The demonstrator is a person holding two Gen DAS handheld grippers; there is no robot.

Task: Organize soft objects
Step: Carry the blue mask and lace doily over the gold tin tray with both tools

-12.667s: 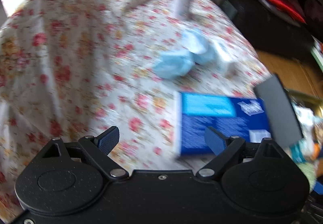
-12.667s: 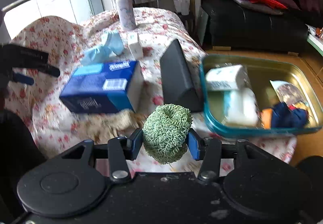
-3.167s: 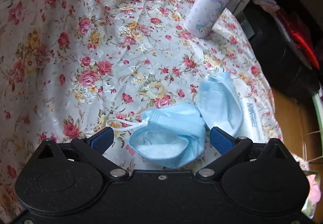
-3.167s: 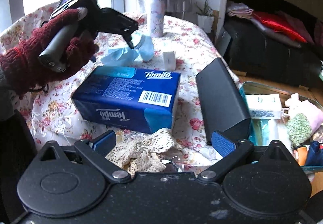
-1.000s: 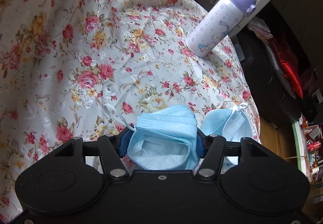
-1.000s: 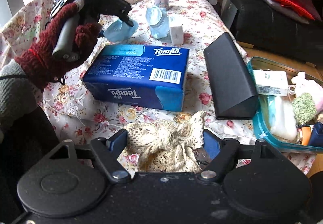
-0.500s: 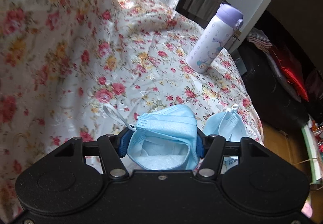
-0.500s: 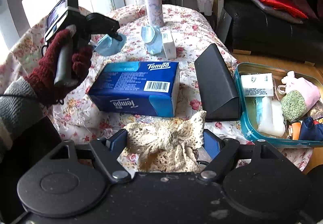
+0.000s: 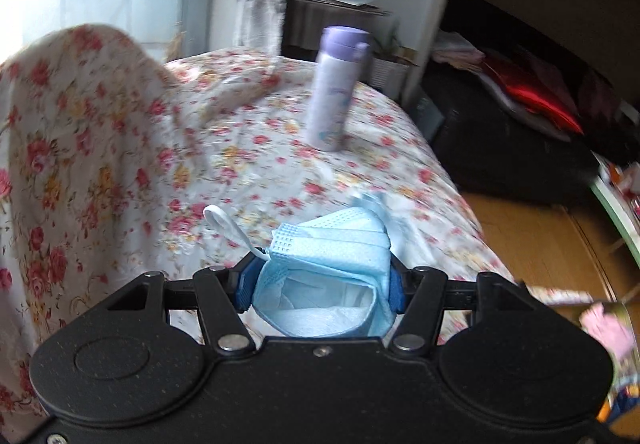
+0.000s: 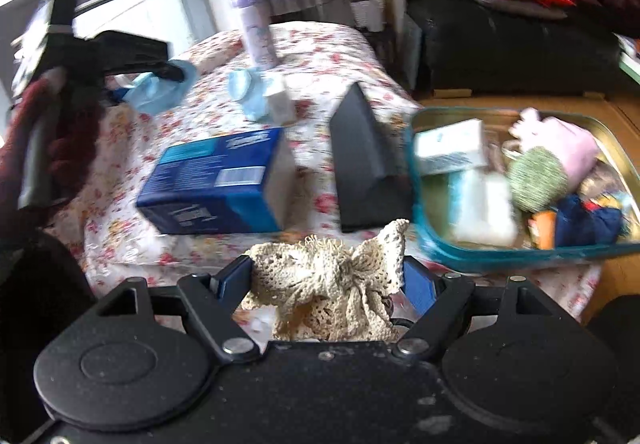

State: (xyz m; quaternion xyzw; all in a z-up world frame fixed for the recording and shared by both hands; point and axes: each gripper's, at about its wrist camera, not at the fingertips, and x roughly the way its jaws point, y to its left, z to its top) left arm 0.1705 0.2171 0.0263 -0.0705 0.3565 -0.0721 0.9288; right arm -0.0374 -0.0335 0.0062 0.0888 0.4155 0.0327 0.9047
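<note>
Left fingers (image 9: 321,286) pinch blue mask (image 9: 326,280), right fingers (image 10: 326,278) pinch lace cloth (image 10: 324,284), both left of tin (image 10: 520,244) | risk: ear loop (image 9: 228,226) snags; cloth slips, loose grip

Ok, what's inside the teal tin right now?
In the teal tin: a white box, green scrubber, pink pouch, a navy cloth item and something orange. Whatever lies beneath them is covered.

Bright daylight from the blown-out window (image 9: 100,0), motion blur, fisheye-bent edges, dim right side.
</note>
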